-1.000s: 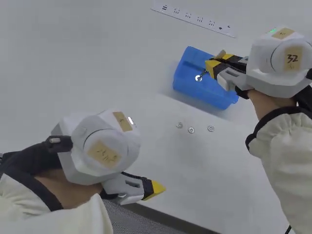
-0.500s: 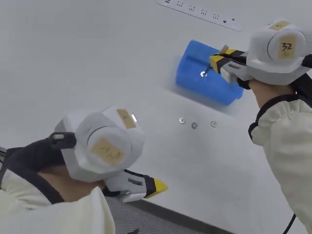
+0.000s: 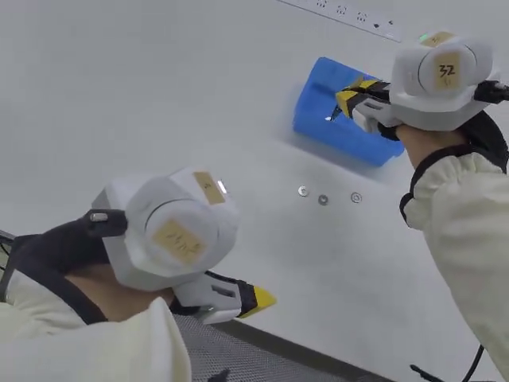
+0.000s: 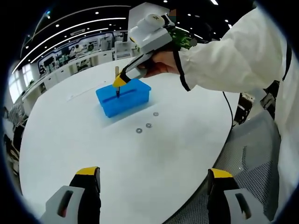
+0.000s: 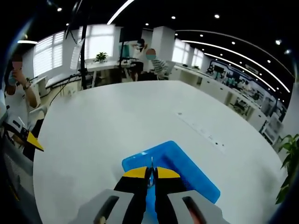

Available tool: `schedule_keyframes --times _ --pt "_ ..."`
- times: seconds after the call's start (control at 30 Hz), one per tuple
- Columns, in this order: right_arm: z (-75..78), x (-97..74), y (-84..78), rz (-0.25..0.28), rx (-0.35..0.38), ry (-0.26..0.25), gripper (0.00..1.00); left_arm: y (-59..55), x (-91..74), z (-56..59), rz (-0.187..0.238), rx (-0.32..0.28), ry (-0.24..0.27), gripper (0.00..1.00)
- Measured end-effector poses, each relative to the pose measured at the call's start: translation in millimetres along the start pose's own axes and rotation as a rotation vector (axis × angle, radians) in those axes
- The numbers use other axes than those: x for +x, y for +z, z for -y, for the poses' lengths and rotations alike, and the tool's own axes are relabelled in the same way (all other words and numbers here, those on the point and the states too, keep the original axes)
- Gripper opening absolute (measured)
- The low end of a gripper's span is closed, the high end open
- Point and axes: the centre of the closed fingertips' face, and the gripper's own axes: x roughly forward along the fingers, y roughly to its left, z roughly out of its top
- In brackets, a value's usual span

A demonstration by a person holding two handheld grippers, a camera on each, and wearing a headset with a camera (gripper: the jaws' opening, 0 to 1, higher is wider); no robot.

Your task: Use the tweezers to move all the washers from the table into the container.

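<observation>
Nearest us, the left gripper (image 3: 256,301) idles at the table's near edge, its yellow-tipped jaws spread wide with nothing between them. Out on the smooth white round table (image 3: 159,95), three small silvery ring-shaped washers (image 3: 323,200) lie in a loose row, near the box but clear of it. Further out, the right gripper (image 3: 348,102) hovers over the blue rectangular plastic container (image 3: 342,145). Its jaws are pinched narrow on the slim metal tweezers (image 3: 334,113), tips pointing down into it. A second ago a bright ring glinted at those tips. Now there's just a speck: dropped or edge-on, can't tell. If it's in, three to go.
</observation>
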Motion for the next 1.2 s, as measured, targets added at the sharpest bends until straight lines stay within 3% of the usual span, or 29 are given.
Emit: schedule_keyframes --times 0.67,1.2 --pt "-2.6 10.8 -13.7 -0.035 0.007 0.017 0.01 -1.3 3.7 -1.5 -0.006 -0.004 -0.003 0.97" --pt "0.3 7.8 -11.8 -0.028 0.035 0.010 0.02 -1.4 1.0 -3.1 -0.009 0.006 0.005 0.97"
